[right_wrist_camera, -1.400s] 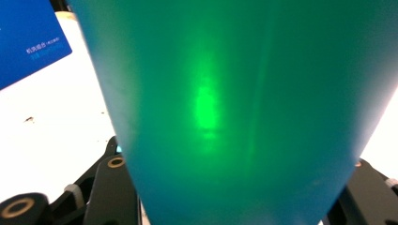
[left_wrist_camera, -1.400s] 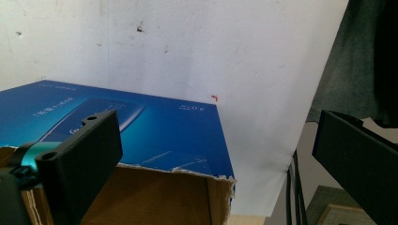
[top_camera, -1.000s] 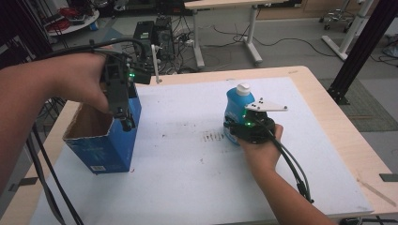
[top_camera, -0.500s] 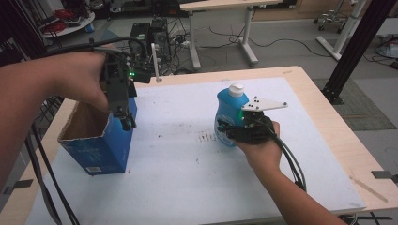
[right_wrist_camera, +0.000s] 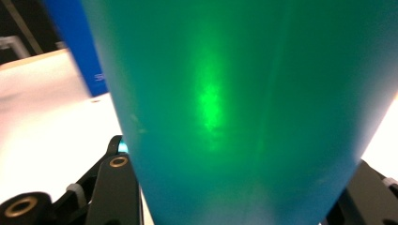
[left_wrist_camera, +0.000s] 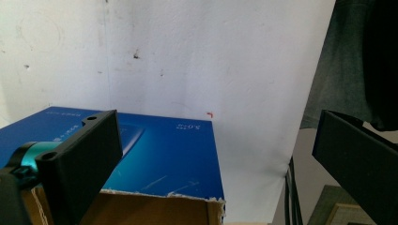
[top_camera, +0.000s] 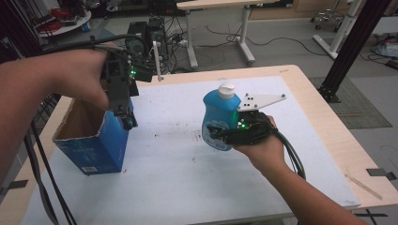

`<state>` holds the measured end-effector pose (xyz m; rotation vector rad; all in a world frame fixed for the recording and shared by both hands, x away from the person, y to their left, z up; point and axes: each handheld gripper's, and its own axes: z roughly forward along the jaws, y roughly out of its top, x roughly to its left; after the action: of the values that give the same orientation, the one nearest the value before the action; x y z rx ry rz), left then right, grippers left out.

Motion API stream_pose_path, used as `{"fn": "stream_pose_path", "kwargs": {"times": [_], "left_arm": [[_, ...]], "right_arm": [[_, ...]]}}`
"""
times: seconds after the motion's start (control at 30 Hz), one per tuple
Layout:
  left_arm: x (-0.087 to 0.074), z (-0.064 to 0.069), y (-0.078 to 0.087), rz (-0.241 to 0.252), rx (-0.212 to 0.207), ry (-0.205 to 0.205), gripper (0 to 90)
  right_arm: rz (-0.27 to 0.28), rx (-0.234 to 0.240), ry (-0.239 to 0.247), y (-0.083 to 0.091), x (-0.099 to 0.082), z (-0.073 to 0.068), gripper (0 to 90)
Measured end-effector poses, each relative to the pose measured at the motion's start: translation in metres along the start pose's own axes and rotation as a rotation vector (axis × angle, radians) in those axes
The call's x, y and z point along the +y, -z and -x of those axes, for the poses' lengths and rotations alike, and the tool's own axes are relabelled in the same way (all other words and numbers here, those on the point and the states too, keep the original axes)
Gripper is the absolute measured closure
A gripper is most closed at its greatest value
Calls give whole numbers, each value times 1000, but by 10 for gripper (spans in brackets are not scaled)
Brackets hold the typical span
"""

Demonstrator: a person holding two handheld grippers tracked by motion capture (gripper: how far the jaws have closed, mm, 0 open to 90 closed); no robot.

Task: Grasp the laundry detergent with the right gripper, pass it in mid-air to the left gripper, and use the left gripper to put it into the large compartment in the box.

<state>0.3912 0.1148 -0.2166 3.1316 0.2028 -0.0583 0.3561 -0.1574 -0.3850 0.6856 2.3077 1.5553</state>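
the blue bottle (top_camera: 220, 117) sits clamped in the right gripper (top_camera: 225, 136), upright with its white cap on top, lifted clear of the white table (top_camera: 187, 187). the open blue box (top_camera: 94, 140) lies well off to its left, mouth up, so the bottle's long axis already suits it. the left gripper (top_camera: 126, 119) hangs at the box's right wall, jaws wide and empty.
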Motion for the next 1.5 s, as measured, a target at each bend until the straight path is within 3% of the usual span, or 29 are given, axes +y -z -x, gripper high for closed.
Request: {"fn": "stream_pose_path", "kwargs": {"times": [0.07,0.1,0.17,0.2,0.23,0.3,0.33,0.37,0.53,1.23,1.5], "left_arm": [[2,0,-1,0,-1,-2,18],[3,0,-1,2,0,-4,18],[5,1,-2,-3,-3,-13,18],[6,1,-2,-2,-1,-14,18],[8,2,-3,-3,-4,-17,18],[10,3,-3,-3,-5,-20,18],[12,4,-4,-4,-4,-28,18],[12,4,-4,-4,-4,-28,18],[18,8,-8,-7,-13,-43,18],[37,26,-14,-14,-19,-104,18],[39,30,-16,-17,-20,-116,18]], "right_arm": [[-3,58,25,1,2,-3,458],[-3,58,25,1,2,-3,458],[-7,112,47,1,3,-6,458],[-7,112,47,1,3,-6,458],[-10,150,63,-1,3,-8,458],[-12,168,70,-2,3,-9,458],[-14,207,85,-4,3,-12,458],[-14,207,85,-4,3,-12,458],[-29,299,131,-13,2,-20,458],[-35,478,209,-45,13,-46,458],[-39,499,219,-55,18,-52,458]]}}
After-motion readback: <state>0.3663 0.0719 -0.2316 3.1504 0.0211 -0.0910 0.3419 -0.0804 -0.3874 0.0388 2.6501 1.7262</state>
